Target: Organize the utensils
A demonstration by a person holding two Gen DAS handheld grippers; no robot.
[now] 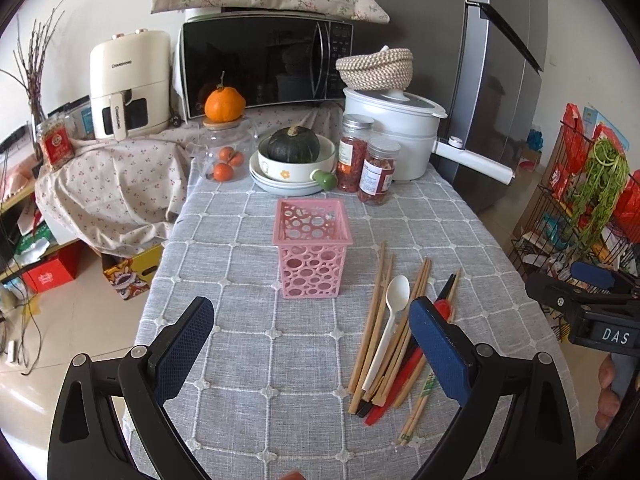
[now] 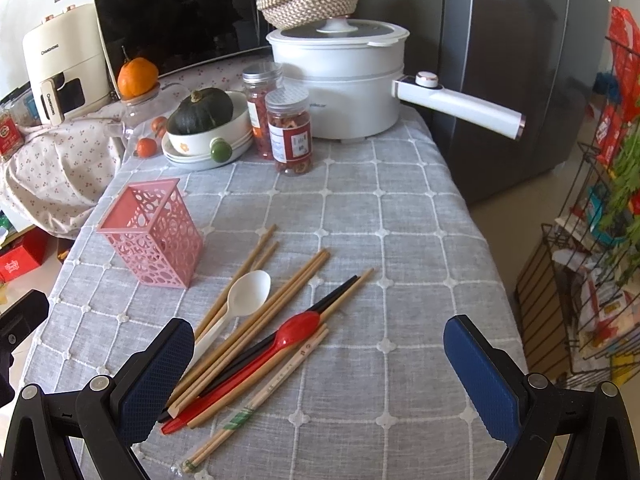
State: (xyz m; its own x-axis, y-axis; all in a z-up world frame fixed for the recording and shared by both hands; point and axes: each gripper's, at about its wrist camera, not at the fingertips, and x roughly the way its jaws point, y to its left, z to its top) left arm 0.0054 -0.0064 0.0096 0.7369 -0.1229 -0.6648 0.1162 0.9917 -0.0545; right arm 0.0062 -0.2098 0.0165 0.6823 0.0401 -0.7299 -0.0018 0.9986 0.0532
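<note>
While utensils [image 2: 256, 344] lie loose at lower centre beside empty pink holder [image 2: 154, 232] on bench [image 2: 400, 240], both grippers — left [image 1: 312, 344], right [image 2: 320, 364] — hover, fingers spread, ready for pickup.

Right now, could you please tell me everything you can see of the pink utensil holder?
The pink utensil holder is a square, open-topped basket, seemingly plastic, with a flared rim and walls pierced by round holes of mixed sizes. It stands upright on the grey checked tablecloth and looks empty. Nothing touches it but the cloth: the chopsticks and white spoon lie apart to its right, and neither claw is near it.
</note>
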